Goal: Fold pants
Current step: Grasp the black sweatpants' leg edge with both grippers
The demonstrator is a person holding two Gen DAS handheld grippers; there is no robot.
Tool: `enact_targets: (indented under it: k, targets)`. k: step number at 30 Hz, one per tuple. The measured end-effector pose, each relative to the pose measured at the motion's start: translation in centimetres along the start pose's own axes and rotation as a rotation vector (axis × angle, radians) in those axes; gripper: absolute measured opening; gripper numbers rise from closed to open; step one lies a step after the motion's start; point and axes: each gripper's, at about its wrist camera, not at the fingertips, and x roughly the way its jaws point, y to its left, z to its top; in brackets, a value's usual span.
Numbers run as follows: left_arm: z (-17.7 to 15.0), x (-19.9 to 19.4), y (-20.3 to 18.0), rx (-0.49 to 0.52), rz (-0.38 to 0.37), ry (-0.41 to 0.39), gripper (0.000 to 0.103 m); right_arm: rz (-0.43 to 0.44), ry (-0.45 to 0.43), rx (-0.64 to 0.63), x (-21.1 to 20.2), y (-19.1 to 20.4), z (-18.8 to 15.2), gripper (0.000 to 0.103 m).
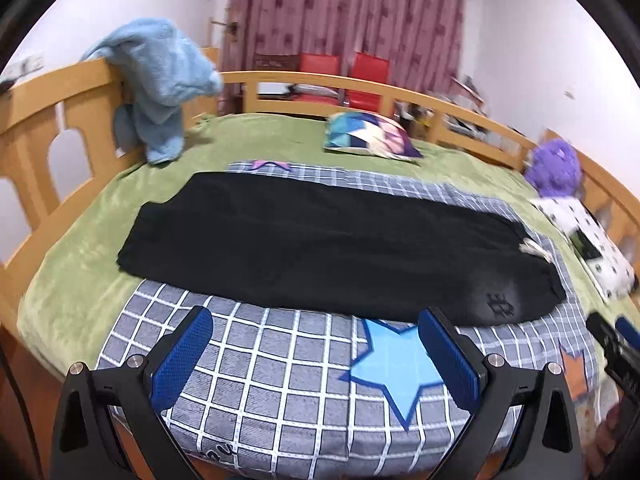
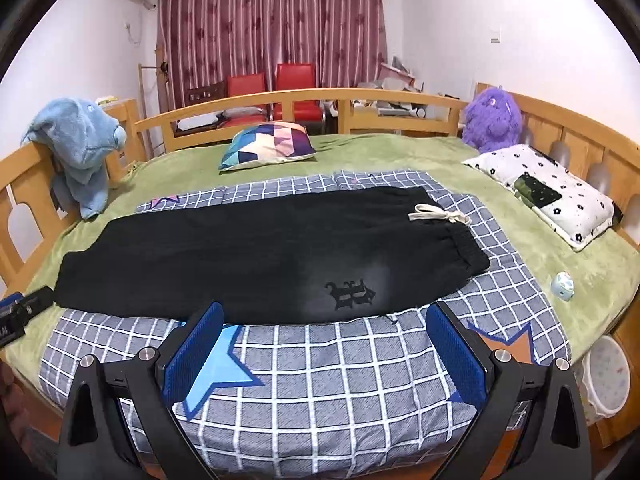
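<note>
Black pants [image 1: 320, 248] lie flat across the grey checked blanket [image 1: 280, 380] on the bed, folded lengthwise, legs to the left, waistband with a white drawstring [image 2: 438, 214] to the right. They show in the right wrist view [image 2: 260, 252] too, with a dark emblem [image 2: 352, 292] near the front edge. My left gripper [image 1: 316, 356] is open and empty, hovering just short of the pants' near edge. My right gripper [image 2: 324, 348] is open and empty, just short of the near edge by the emblem. The other gripper shows at the edge of each view [image 1: 616, 352] [image 2: 20, 308].
A wooden rail [image 2: 304, 98] rings the green-covered bed. A blue plush [image 2: 80, 148] hangs at the left, a coloured cushion [image 2: 268, 144] lies at the back, a purple plush [image 2: 492, 118] and spotted pillow [image 2: 560, 200] at the right. A small round toy [image 2: 562, 285] lies right.
</note>
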Motion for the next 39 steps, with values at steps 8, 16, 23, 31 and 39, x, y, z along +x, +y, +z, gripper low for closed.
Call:
enact_targets:
  k: [8,16,23,31,39]
  targets:
    - [-0.1,4.2,1.3,0.021,-0.067,0.046,0.103,0.069,0.071,0.043,5.4,-1.2,-1.2,0.1]
    - [-2.1,11.9,5.8,-0.079,-0.024,0.161,0.103,0.055,0.195,0.097,13.2,-3.4,-4.3,0.081]
    - [-2.2,16.0,9.9,-0.218,-0.026,0.201,0.103,0.046,0.263,0.208,17.8,-5.8,-4.8,0.052]
    - [-2.6,21.0,14.0,-0.435,-0.111,0.239,0.097,0.07,0.384,0.35,22.3,-8.9,-5.4,0.053]
    - [-2.4,23.1,16.0,-0.519,-0.077,0.174,0.087,0.113,0.366,0.513,24.6,-11.5,-5.1,0.056]
